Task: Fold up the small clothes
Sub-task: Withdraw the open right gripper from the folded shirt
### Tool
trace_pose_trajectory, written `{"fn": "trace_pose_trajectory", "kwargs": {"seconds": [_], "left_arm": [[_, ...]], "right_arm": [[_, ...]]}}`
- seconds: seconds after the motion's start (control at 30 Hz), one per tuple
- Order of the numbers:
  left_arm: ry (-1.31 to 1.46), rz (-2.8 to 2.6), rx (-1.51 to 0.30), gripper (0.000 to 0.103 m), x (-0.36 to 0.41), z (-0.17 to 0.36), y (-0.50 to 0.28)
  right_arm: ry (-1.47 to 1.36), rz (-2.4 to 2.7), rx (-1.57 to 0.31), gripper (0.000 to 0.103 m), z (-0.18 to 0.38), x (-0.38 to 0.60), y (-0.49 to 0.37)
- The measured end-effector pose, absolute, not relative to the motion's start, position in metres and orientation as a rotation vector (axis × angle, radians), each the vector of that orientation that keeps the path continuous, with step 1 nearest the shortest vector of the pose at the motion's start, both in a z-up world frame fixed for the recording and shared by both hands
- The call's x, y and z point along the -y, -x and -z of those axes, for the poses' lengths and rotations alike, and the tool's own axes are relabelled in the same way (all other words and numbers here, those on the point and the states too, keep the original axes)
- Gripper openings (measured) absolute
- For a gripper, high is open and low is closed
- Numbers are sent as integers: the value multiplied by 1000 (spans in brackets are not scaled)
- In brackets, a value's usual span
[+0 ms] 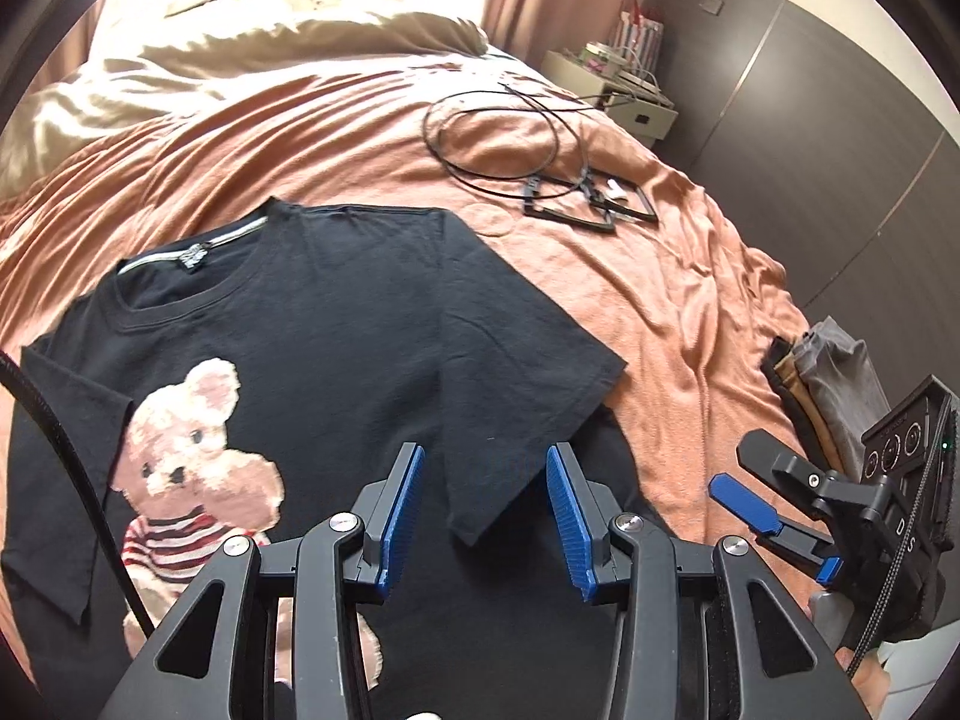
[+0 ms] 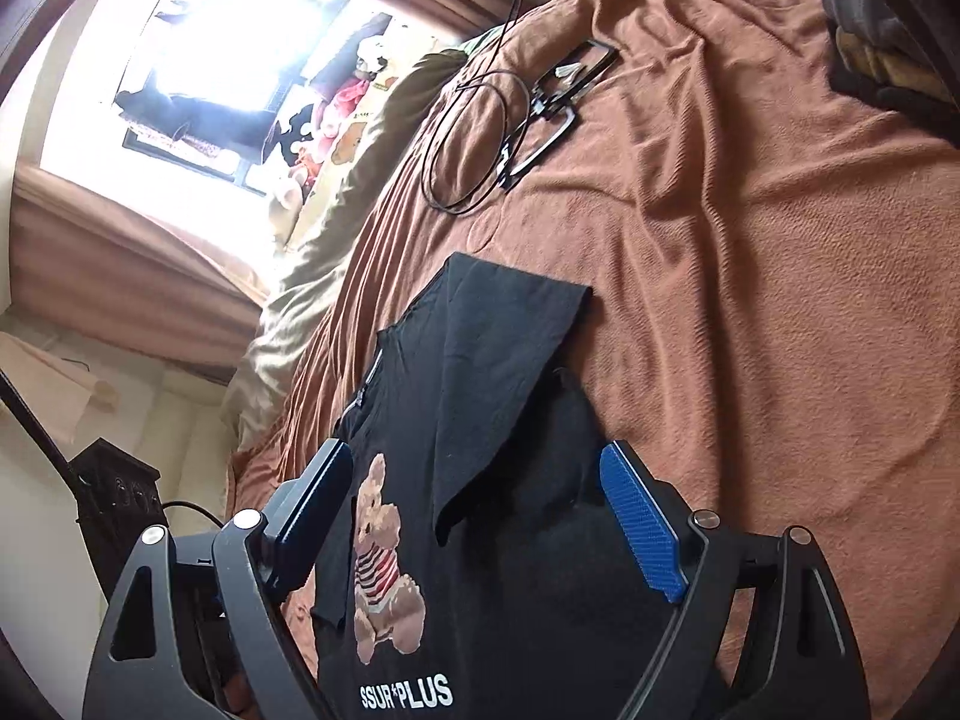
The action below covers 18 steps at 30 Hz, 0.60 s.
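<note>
One black T-shirt (image 1: 336, 324) lies spread on the orange bedspread (image 1: 678, 276), its printed teddy bear (image 1: 192, 468) facing up and its neckline toward the beige pillow (image 1: 240, 60) at the head of the bed. The sleeve (image 1: 522, 396) on the shirt's right-hand side in the left wrist view is folded inward across the body, its cuff corner pointing down toward the left tool (image 1: 485, 504). That tool hovers just above the shirt with its blue pads (image 1: 403, 516) standing partly apart; nothing is pinched between them, though the sleeve's cuff lies below the gap. The right tool (image 2: 480, 516) is spread wide, with the folded sleeve and the bear print seen between its fingers, and the pads press on no cloth. In the left wrist view the right tool (image 1: 774, 498) shows at the shirt's right-hand edge, over the bedspread. Farther up the bed a black cable (image 1: 492, 132) lies in loops beside black rectangular frames (image 1: 594, 204), well apart from the shirt. A small stack of folded clothes (image 1: 822, 384) sits near the bed's right edge.
</note>
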State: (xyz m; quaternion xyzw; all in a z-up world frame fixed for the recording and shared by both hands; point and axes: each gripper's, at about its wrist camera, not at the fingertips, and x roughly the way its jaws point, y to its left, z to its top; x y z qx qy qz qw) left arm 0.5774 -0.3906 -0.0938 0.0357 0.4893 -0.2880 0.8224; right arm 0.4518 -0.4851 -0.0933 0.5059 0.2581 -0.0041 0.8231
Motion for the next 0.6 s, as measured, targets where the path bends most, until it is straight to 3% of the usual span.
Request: {"fn": "trace_pose_trajectory", "kwargs": {"seconds": [0.13, 0.23, 0.6], "left_arm": [[-105, 658, -1043, 44, 421, 101, -577], [-126, 685, -1049, 44, 443, 108, -578], [-230, 731, -1067, 44, 510, 144, -592]], "right_arm": [[-1079, 22, -559, 65, 101, 484, -444], [-1084, 35, -562, 58, 105, 494, -439], [-1081, 96, -562, 49, 106, 521, -422]]}}
